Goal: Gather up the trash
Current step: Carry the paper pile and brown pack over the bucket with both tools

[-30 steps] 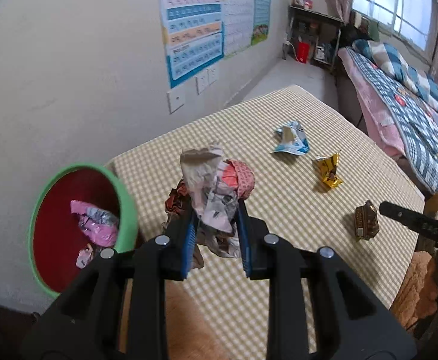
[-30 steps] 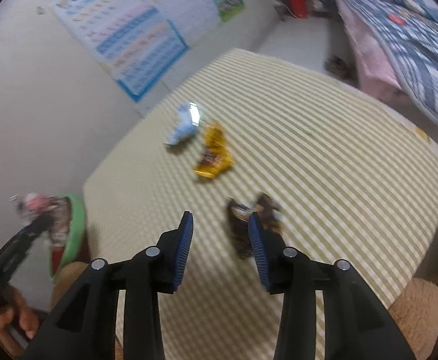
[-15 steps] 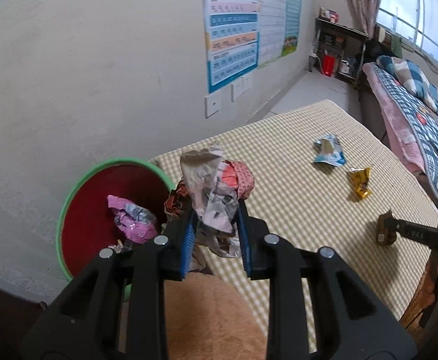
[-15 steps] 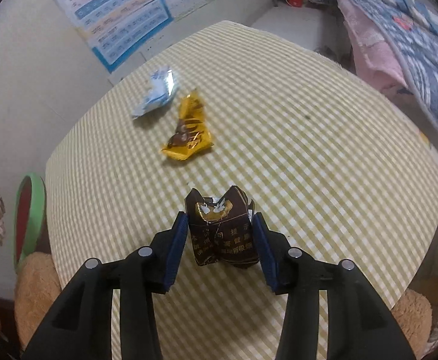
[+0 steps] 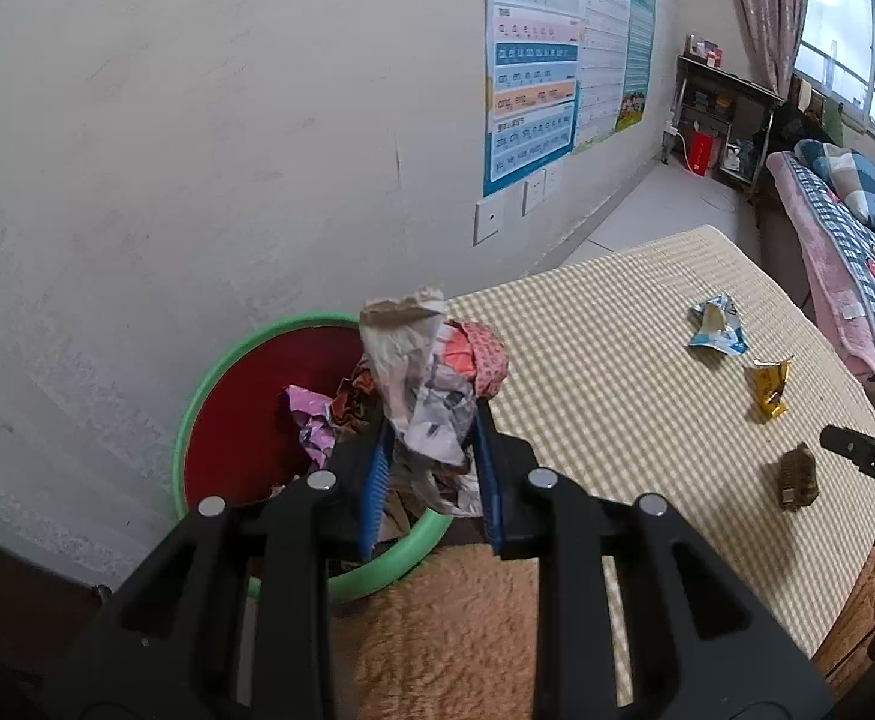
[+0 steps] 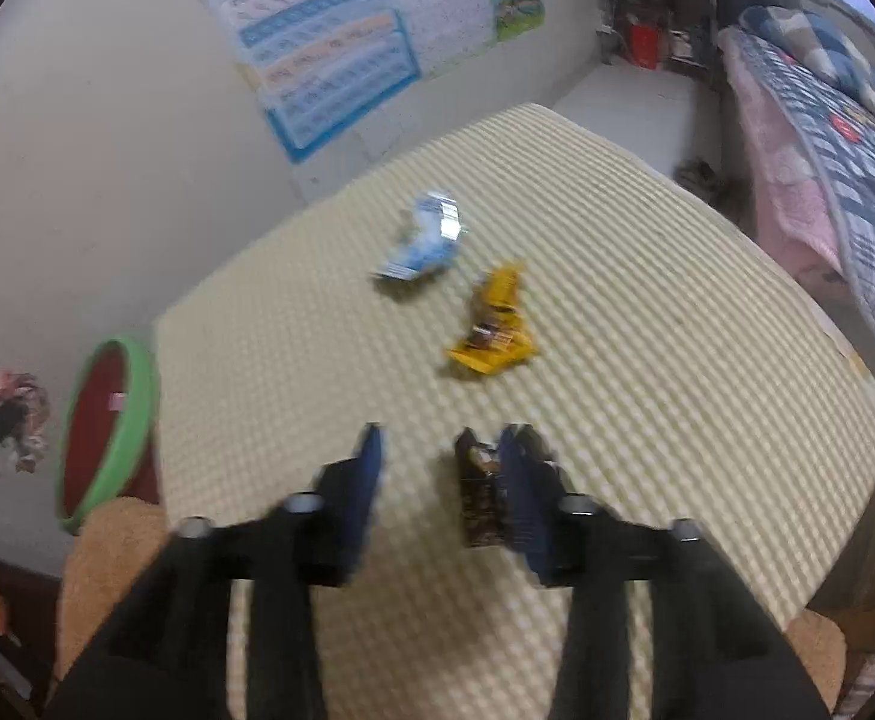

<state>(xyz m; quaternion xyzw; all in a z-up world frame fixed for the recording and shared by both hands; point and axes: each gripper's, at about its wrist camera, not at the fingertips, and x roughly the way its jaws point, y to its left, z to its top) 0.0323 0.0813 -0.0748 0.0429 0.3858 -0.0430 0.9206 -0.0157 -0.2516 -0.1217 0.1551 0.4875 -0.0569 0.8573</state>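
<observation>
My left gripper (image 5: 431,468) is shut on a crumpled wad of wrappers (image 5: 431,378) and holds it over the near rim of the green bin (image 5: 197,396), which has a red inside and a pink wrapper (image 5: 311,426) in it. My right gripper (image 6: 440,468) is open just above the checked table (image 6: 647,360); a brown wrapper (image 6: 479,486) lies between its fingers, against the right one. A yellow wrapper (image 6: 491,336) and a blue-white wrapper (image 6: 425,237) lie farther off. The right wrist view is blurred.
The bin stands beside the table's left end, against the white wall (image 5: 227,150). A furry brown seat (image 5: 467,630) is below the left gripper. A bed (image 6: 827,138) runs along the right side. Posters (image 5: 533,60) hang on the wall.
My left gripper has carried the wad left, from over the table to over the bin's rim. My right gripper has shifted, so the brown wrapper now sits by its right finger.
</observation>
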